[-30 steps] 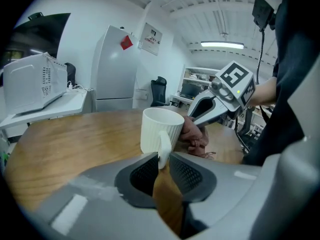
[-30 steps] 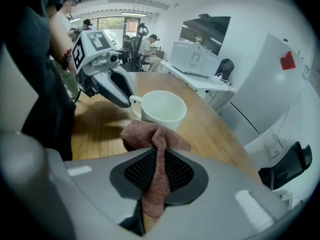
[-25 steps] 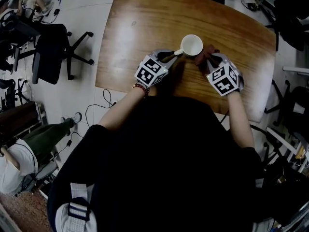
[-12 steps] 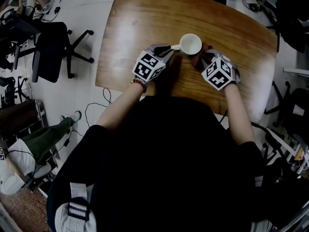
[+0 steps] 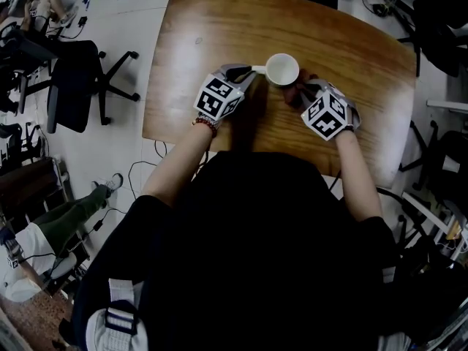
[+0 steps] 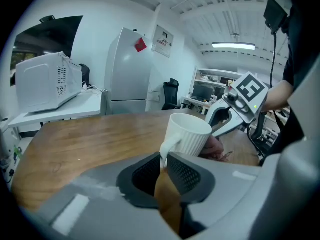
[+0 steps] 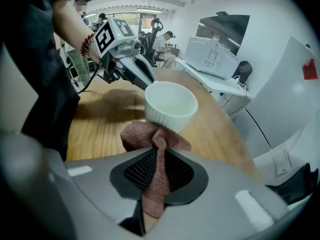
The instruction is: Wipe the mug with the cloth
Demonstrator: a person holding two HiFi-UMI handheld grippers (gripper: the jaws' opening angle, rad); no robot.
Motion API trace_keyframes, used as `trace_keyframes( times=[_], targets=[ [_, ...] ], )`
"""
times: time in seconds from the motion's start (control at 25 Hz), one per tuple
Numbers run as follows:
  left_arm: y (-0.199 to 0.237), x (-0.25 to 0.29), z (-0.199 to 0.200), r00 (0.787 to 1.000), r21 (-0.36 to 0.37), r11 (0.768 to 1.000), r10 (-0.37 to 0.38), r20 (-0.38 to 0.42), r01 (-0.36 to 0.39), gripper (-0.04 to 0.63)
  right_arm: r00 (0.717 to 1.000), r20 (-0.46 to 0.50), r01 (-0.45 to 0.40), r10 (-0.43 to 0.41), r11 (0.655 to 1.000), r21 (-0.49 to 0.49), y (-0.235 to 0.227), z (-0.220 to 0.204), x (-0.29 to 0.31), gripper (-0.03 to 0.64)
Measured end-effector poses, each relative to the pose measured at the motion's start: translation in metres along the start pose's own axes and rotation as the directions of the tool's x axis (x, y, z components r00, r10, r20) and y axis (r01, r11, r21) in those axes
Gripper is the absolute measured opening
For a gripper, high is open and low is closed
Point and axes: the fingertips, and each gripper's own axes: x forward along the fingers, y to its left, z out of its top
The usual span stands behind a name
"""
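**Head view: mug held at the handle, cloth against its near right side**

The mug (image 5: 282, 69) stands upright on the table (image 5: 219, 35), about the middle of its width and a little toward the far edge, with its mouth up and nothing to see inside. Its handle (image 5: 257, 69) points to the left, straight at the left gripper (image 5: 246, 72). In the left gripper view the jaws have just been closing. The handle is between them, and the two pads lie against it at their tips, so I judge that this gripper has the mug by the handle and steadies it.

The cloth (image 7: 150, 134) is a reddish-brown wad. The right gripper (image 7: 157, 154) has its jaws closed on it: a pinched strip runs down between the pads and the bunched part sticks out in front. In the right gripper view the wad touches the ribbed wall of the mug low down, under the rim.

The relation that matters for the coming move is this one. From the right gripper the mug lies just ahead, to the far left in the head view, and the cloth meets the side opposite to the handle. The axis of the mug is vertical, so a wipe would go around this wall or up toward the rim. The right hand carries the cloth and is the one to do the wiping. The left hand only needs to hold the mug firm, so that it does not turn or slide when the cloth pushes on it.
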Motion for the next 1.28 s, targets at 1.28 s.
trace_keyframes(
  times=[1.28],
  targets=[
    [0.006, 0.018, 0.019, 0.998, 0.138, 0.988, -0.062, -0.018, 0.064, 0.096, 0.999, -0.027, -0.048, 0.045, 0.992, -0.117, -0.021, 0.002, 0.023, 0.049]
  ],
)
